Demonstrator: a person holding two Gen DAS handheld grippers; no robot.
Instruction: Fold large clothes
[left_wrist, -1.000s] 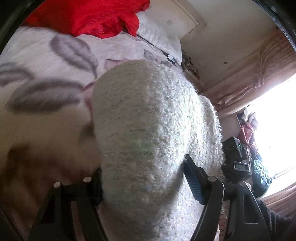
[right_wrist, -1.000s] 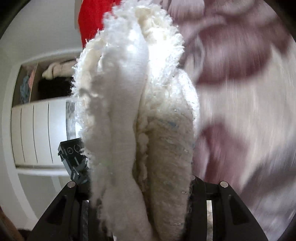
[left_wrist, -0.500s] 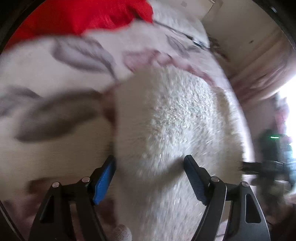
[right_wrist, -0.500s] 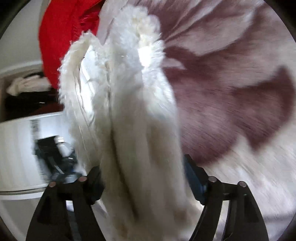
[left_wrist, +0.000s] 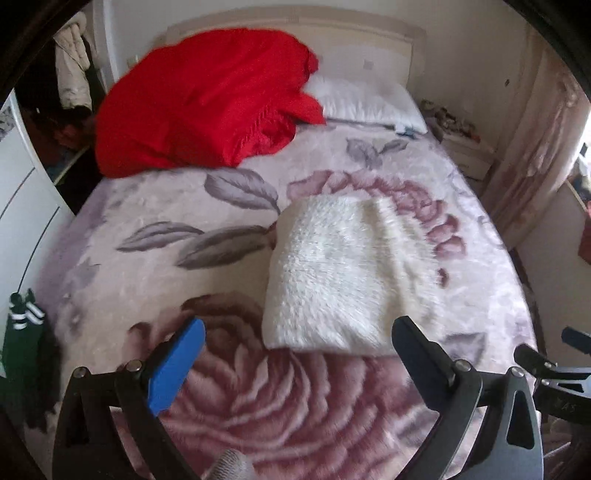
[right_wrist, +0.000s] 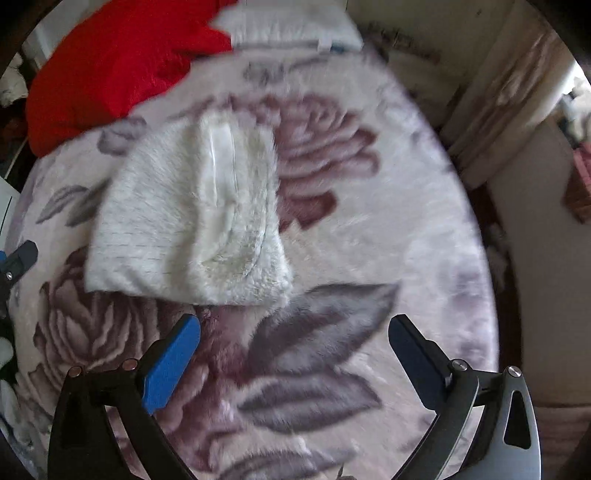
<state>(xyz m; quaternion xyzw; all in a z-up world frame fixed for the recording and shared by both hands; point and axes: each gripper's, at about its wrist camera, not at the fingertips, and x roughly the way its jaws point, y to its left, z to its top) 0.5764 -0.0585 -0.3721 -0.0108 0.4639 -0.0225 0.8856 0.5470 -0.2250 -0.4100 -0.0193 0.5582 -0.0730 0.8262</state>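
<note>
Left wrist view: a fluffy white garment (left_wrist: 347, 273) lies folded into a compact rectangle on a bed with a rose-patterned blanket (left_wrist: 155, 206). The left gripper (left_wrist: 297, 341) hangs just short of the garment's near edge, its jaws spread wide with nothing between them. Beyond the garment, toward the headboard, sits a heap of red cloth (left_wrist: 207, 99), with a white pillow (left_wrist: 365, 101) beside that heap. A dark green item with white stripes (left_wrist: 24, 325) lies at the blanket's left edge, well apart from the garment.

Right wrist view: the same white garment (right_wrist: 192, 218) shows layered edges and a smooth inner lining running down its middle. The right gripper (right_wrist: 293, 334) is also spread wide and empty, hovering just short of the garment's near edge, over a grey leaf in the blanket (right_wrist: 388, 206) print. The red cloth (right_wrist: 110, 62) lies beyond the garment.

The garment looks soft, thick and limp, probably light for its bulk. It will likely sag and spring open unless held through all layers, so the near corners of the bundle seem the best places to pinch.

Half a second ago both grippers had the fleece bunched between their jaws and lifted close to the lenses. Now both have let go and drawn back, and the garment rests flat and folded.
</note>
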